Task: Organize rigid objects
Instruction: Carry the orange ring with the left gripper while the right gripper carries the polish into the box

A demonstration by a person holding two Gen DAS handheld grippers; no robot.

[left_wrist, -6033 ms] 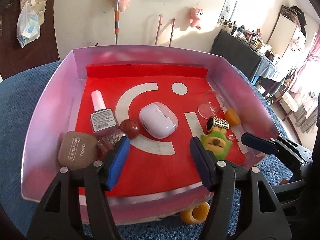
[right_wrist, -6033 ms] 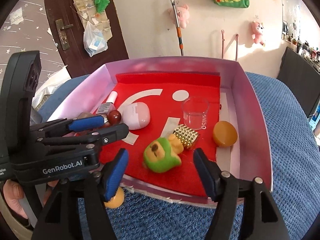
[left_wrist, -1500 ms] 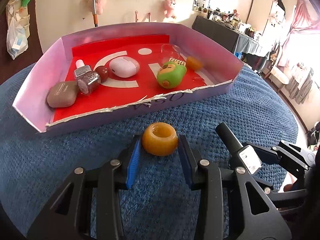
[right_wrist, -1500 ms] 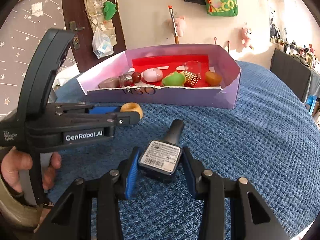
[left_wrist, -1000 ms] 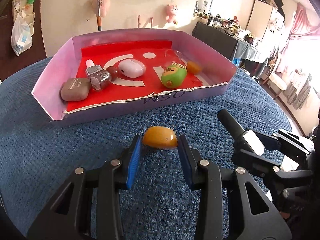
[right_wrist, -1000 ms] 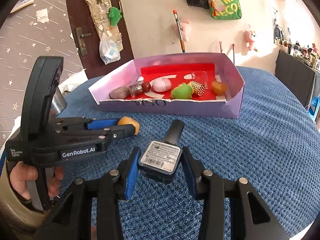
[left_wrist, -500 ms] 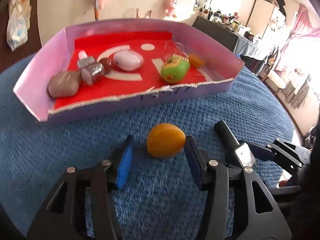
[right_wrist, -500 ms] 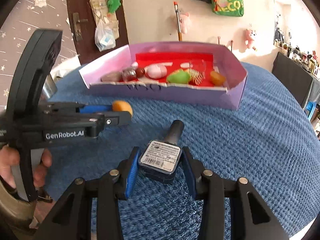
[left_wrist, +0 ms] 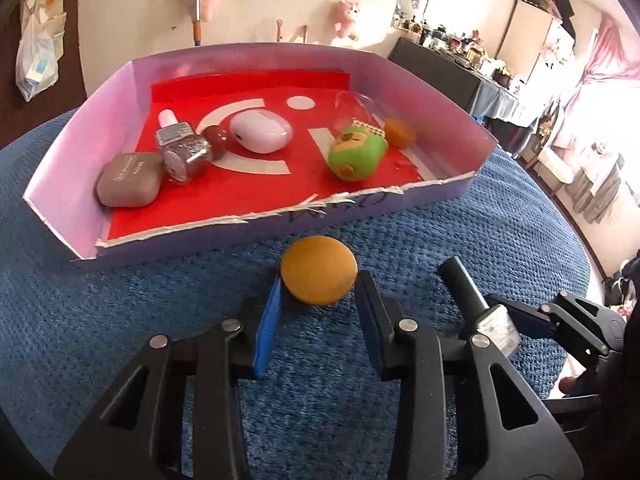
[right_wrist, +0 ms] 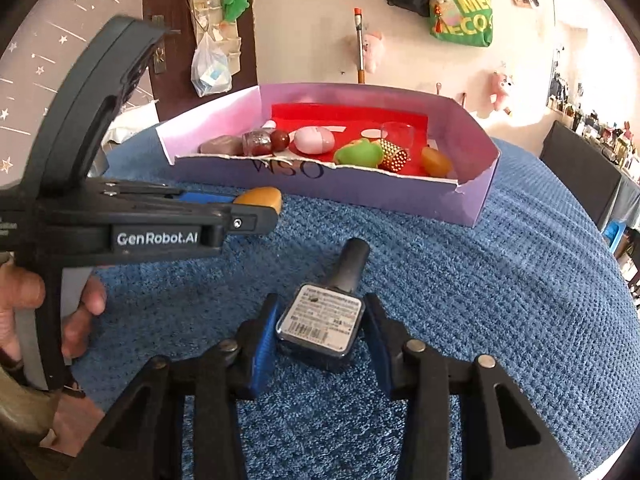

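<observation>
A round desk covered in a blue textured cloth [right_wrist: 500,280] is being shown from two gripper-mounted cameras. A shallow lilac box with a red floor [left_wrist: 224,196] is lying toward the far edge of the desk, its torn near wall facing the cameras. An amber disc-shaped piece [left_wrist: 319,276] is being held between the fingers of the left gripper [left_wrist: 320,304], just short of the box's near wall; the jaws have just been closing further, and both pads are being pressed against the disc's sides. In the right wrist view the same left gripper [right_wrist: 256,206] is being seen side-on, with the amber piece [right_wrist: 260,197] at its tip and a person's hand [right_wrist: 48,312] wrapped around its handle. A dark nail polish bottle with a black cap [right_wrist: 324,320] is being gripped by the right gripper [right_wrist: 320,332], its labelled base turned toward the camera and its cap pointed at the box; the fingers are closed snugly on its sides. Inside the box, a brown eyeshadow case [left_wrist: 130,179], a glittery polish bottle [left_wrist: 182,152], a dark red bead [left_wrist: 216,138] and a pale pink earbud case [left_wrist: 260,131] are being kept along the left half, while a green toy [left_wrist: 356,156], a clear cup [left_wrist: 354,104] and a second amber piece [left_wrist: 399,133] are being kept toward the right.
</observation>
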